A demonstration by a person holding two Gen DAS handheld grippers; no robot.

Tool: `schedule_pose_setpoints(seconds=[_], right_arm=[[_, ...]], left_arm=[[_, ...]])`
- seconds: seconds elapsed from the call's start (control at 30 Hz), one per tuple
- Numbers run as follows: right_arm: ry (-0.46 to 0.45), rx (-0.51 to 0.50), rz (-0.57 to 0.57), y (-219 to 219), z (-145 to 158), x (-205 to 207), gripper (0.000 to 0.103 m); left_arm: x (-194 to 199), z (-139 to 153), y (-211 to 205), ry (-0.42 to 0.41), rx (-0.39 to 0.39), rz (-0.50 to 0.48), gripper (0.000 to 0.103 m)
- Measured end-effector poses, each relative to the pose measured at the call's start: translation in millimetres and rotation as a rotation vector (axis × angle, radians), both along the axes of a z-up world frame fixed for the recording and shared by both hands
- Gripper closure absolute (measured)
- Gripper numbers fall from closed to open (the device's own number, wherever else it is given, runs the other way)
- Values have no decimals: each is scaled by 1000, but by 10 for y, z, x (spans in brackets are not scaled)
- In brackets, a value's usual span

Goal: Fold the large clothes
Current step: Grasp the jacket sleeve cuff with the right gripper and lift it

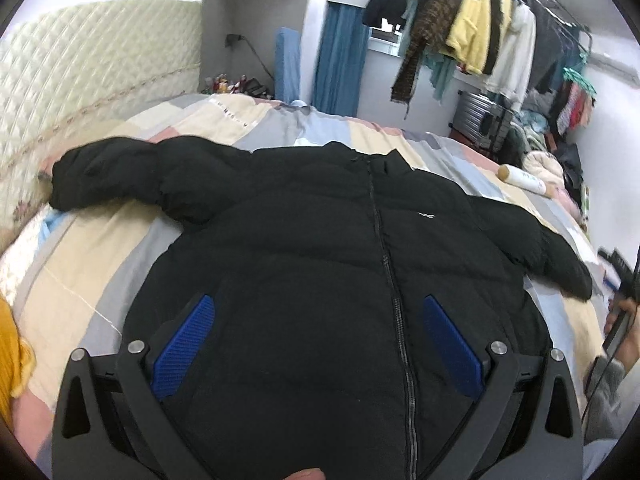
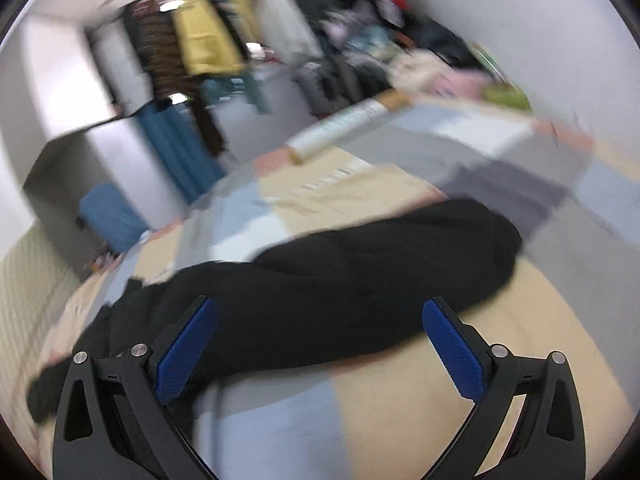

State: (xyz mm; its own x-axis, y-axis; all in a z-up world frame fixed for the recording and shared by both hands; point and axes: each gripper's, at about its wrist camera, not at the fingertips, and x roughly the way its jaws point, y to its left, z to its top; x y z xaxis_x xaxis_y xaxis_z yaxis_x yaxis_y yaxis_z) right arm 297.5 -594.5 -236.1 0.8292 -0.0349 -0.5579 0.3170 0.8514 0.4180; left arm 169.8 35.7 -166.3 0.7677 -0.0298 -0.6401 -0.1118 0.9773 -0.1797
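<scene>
A black puffer jacket [image 1: 320, 248] lies front up and zipped on the bed, both sleeves spread out. My left gripper [image 1: 320, 304] is open above the jacket's lower front, near the hem, holding nothing. In the right wrist view, the jacket's right sleeve [image 2: 380, 272] lies across the bedspread. My right gripper [image 2: 320, 308] is open just above that sleeve, holding nothing. The right gripper and the hand holding it [image 1: 618, 304] show at the right edge of the left wrist view.
The bed has a patchwork bedspread [image 1: 100, 264] and a quilted headboard [image 1: 80, 80] at left. A white roll [image 1: 524, 178] lies at the far right bed edge. A clothes rack [image 1: 480, 28] and piled clothes stand behind the bed. A yellow cloth [image 1: 12, 344] is at left.
</scene>
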Motion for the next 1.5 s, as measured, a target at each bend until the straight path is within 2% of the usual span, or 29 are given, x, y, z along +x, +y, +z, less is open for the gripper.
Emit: schedule_pose_setpoints(seconds=[0.2, 0.3, 0.37, 0.5, 0.6, 0.63, 0.7, 0.8, 0.87, 0.93, 1.03, 1.2, 1.3, 1.5], right_arm=[[-11, 261, -191, -828, -594, -30, 2], [-34, 378, -273, -1101, -849, 7, 7], [-50, 418, -313, -1207, -945, 65, 14], [-66, 373, -356, -1276, -943, 263, 19], [-91, 360, -344, -1320, -904, 407, 31], [-95, 348, -334, -1332, -893, 445, 39], [-95, 302, -320, -1351, -873, 543, 45], [-98, 278, -286, -1342, -853, 605, 62], [-83, 290, -254, -1331, -833, 667, 83], [-81, 292, -248, -1310, -756, 640, 91], [-68, 230, -241, -1250, -512, 609, 95], [-100, 164, -235, -1195, 29, 528, 96], [-118, 136, -234, -1101, 430, 498, 97], [-178, 71, -193, -756, 1157, 489, 97]], left_arm=[[125, -147, -32, 11, -30, 15, 0], [219, -260, -96, 31, -12, 16, 0], [295, -336, -146, 50, -15, 11, 0], [399, -437, -200, 75, -10, 7, 0], [438, -474, -238, 77, 6, 6, 0], [447, -485, -249, 78, 12, 6, 0], [459, -501, -252, 81, 18, 7, 0], [476, -532, -236, 90, 15, 9, 0], [481, -532, -227, 94, 8, 10, 0], [473, -522, -213, 94, 3, 8, 0], [423, -485, -184, 83, 2, 12, 0], [360, -377, -175, 67, 16, 3, 0], [351, -240, -212, 82, 42, -42, 0], [186, 76, -142, 9, 93, -49, 0]])
